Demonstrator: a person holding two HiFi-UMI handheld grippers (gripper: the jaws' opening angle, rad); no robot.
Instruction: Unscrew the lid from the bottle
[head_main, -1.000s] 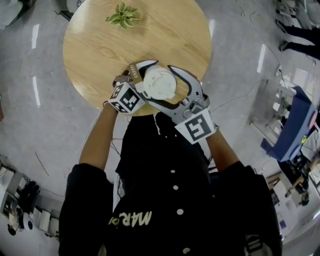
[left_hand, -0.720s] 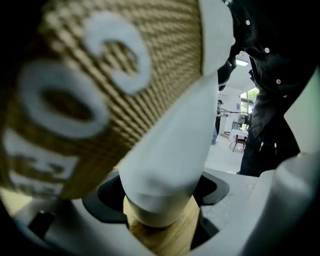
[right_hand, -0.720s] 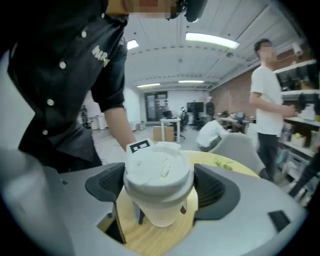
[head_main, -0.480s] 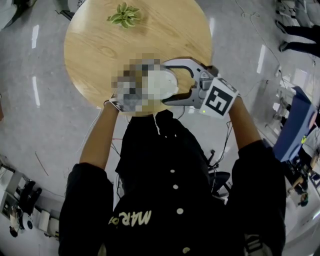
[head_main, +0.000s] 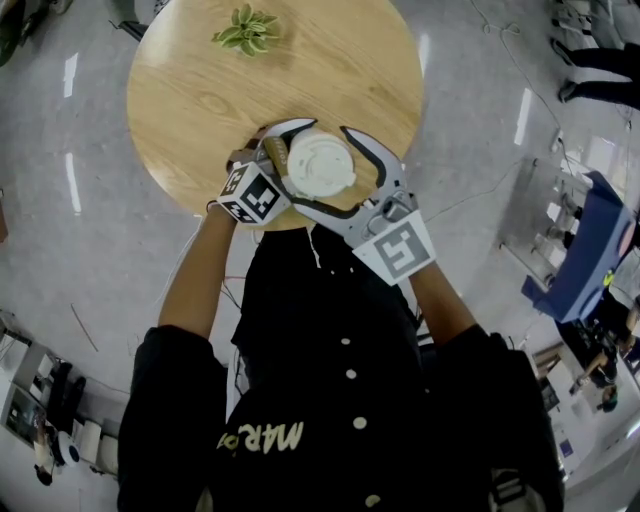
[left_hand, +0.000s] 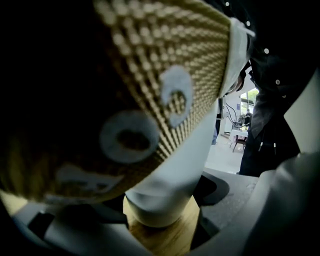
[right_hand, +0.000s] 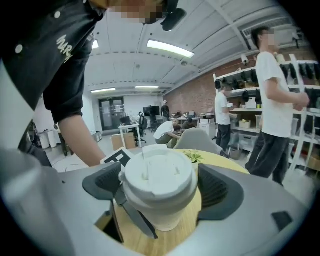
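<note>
A white bottle with a tan woven sleeve (left_hand: 165, 85) stands near the front edge of the round wooden table (head_main: 200, 90). Its white lid (head_main: 320, 165) (right_hand: 157, 175) sits on top. My left gripper (head_main: 280, 165) (left_hand: 165, 220) comes in from the left and is shut on the bottle's body. My right gripper (head_main: 318, 165) (right_hand: 160, 185) reaches in from the lower right with the lid between its jaws. Those jaws are opening, and a gap shows between the lid and the right pad (right_hand: 220, 192).
A small green plant (head_main: 245, 30) (right_hand: 192, 156) sits at the table's far side. The person's body is right against the near table edge. In the right gripper view, people (right_hand: 272, 100) stand by shelves beyond the table.
Half a second ago the right gripper had swung round the lid to the right; it is now back at the lower right. The left gripper and bottle have stayed put.
</note>
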